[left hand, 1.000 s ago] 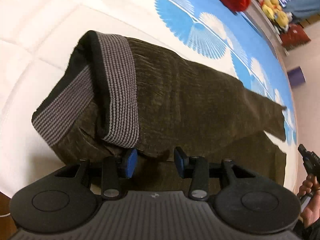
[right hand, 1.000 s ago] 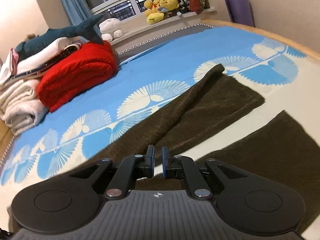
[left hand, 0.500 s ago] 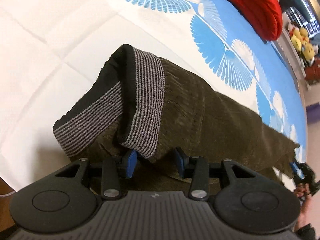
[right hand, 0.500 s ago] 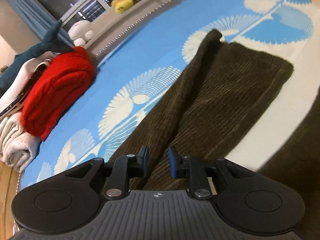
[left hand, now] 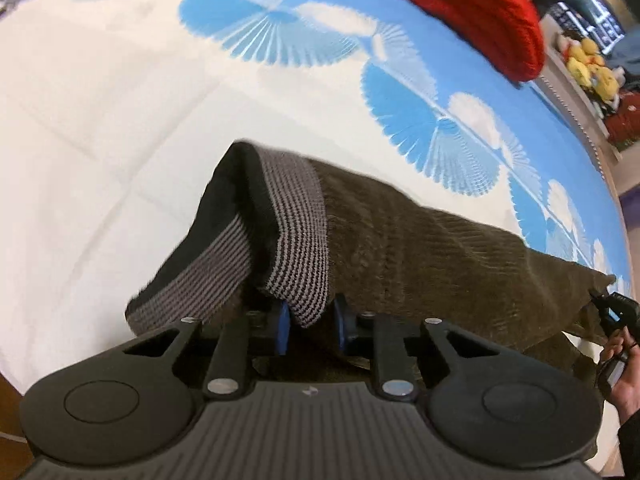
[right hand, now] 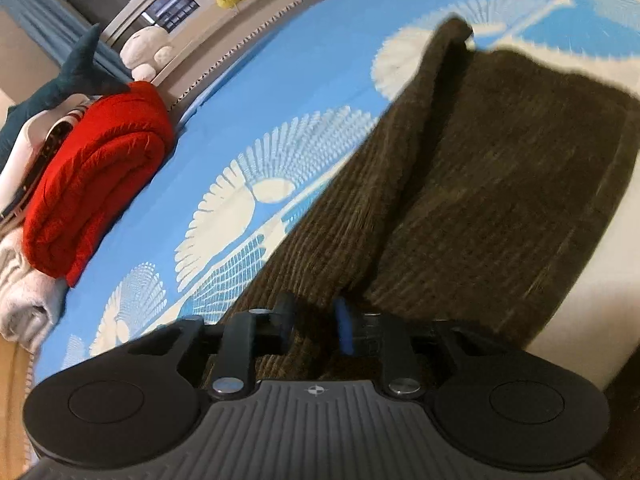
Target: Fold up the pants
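On the near part of the bed [left hand: 100, 120], the pants [left hand: 420, 248] could be dropped mid-fold, since only the waistband [left hand: 298, 240] corner is straddled by the parted left gripper [left hand: 308, 328] and the right gripper [right hand: 314, 326] is spread over the leg, nothing being clamped.

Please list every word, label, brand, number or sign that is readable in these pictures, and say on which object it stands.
No readable words or numbers.
Left gripper: small pale emblem on its body, a mark, not letters.
Right gripper: small compass-like emblem on its body, no letters.
Pants: no label visible.
Red blanket: no text visible.
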A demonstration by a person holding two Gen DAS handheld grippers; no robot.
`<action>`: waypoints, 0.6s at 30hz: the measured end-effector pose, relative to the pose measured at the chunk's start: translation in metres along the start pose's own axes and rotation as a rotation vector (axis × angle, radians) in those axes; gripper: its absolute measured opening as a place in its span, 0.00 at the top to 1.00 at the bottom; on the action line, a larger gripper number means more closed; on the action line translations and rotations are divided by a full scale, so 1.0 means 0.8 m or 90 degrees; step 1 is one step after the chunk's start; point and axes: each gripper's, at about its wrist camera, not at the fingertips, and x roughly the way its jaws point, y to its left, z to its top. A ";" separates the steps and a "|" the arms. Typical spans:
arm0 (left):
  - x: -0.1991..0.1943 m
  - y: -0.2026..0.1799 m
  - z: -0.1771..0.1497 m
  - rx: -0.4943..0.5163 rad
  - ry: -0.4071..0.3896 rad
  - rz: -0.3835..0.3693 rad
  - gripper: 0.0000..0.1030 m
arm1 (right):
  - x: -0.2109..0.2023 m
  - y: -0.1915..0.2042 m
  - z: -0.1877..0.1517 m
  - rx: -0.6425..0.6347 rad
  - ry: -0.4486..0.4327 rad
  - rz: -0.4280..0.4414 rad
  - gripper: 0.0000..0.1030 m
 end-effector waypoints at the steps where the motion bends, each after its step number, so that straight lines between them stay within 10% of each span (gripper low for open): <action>1: -0.005 0.000 0.001 0.001 -0.009 -0.004 0.77 | -0.009 0.001 0.003 -0.002 -0.010 -0.002 0.97; 11: -0.078 0.040 0.003 -0.022 -0.161 -0.030 0.81 | -0.236 0.042 -0.034 -0.055 -0.095 -0.028 0.98; 18: -0.042 0.055 -0.023 0.037 -0.038 0.064 0.78 | -0.303 -0.055 -0.171 0.003 0.073 -0.138 0.95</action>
